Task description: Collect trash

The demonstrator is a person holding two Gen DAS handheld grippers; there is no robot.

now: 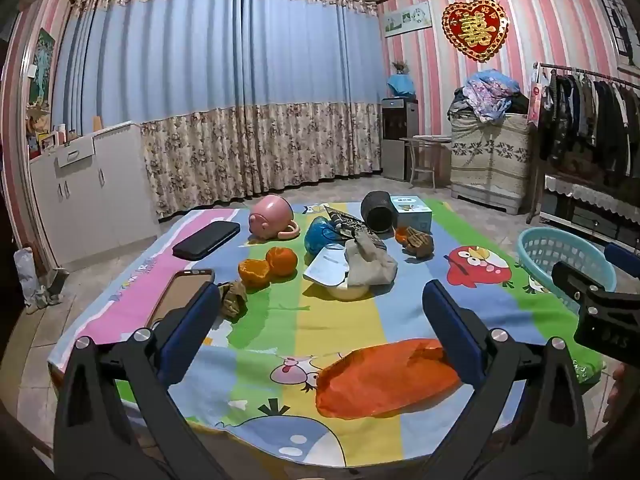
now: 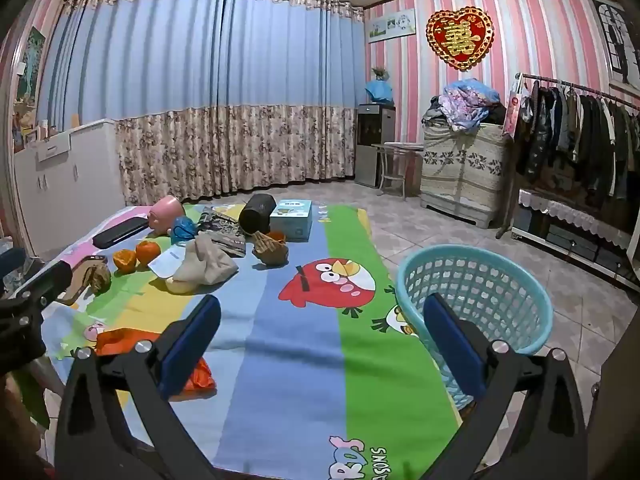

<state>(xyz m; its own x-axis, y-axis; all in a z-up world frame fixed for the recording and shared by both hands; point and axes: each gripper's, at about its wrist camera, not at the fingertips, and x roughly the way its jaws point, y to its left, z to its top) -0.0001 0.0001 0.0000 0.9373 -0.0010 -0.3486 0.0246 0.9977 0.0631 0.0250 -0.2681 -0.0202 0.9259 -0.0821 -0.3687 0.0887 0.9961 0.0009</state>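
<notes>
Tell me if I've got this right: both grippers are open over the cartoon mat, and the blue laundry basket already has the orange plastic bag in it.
Not quite. The orange plastic bag lies on the cartoon mat, near its front edge, as the left wrist view shows. The right wrist view shows nothing visible in the blue laundry basket. The left gripper and right gripper are indeed open.

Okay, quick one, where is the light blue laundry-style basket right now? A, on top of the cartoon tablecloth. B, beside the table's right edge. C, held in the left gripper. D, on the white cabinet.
B: the light blue basket stands beside the cartoon tablecloth's right edge, over the tiled floor, with nothing gripping it.
</notes>
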